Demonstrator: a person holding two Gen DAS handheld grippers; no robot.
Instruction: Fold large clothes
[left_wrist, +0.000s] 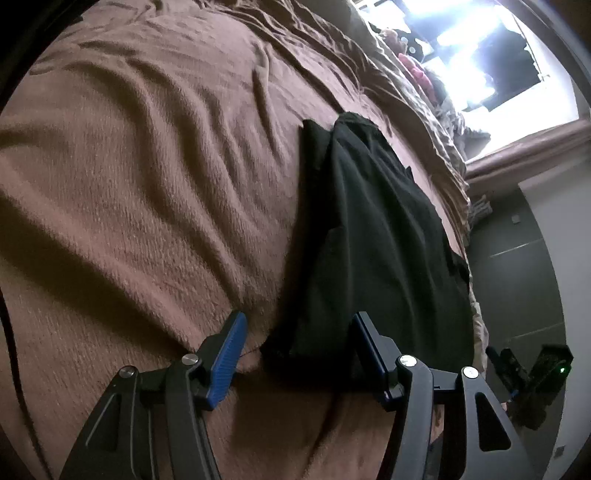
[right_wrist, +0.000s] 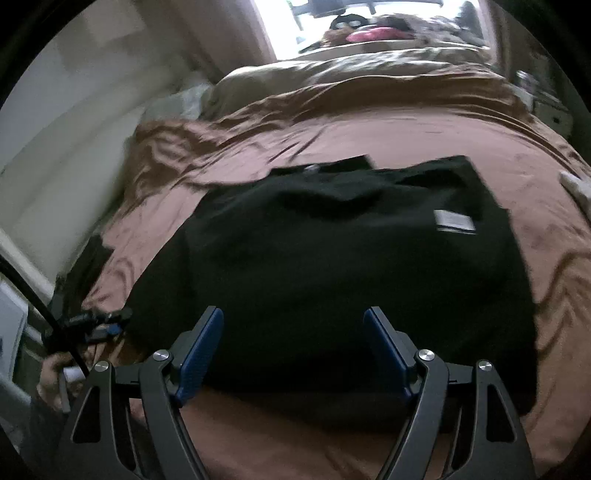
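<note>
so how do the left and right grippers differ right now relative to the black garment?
The left gripper sits at the black garment's edge, with a corner of cloth and brown blanket between its jaws. The right gripper faces the garment's broad middle, only black cloth between its jaws. The right one's jaws look spread slightly wider than the left's. Both are open, gripping nothing, with blue pads.

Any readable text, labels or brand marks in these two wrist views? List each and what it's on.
None can be read.
White rectangular label on the folded black garment: print too blurred to read.
Small white mark at the black garment's far edge: too small to tell.
Brown fleece blanket, both grippers' blue pads: no text visible.
</note>
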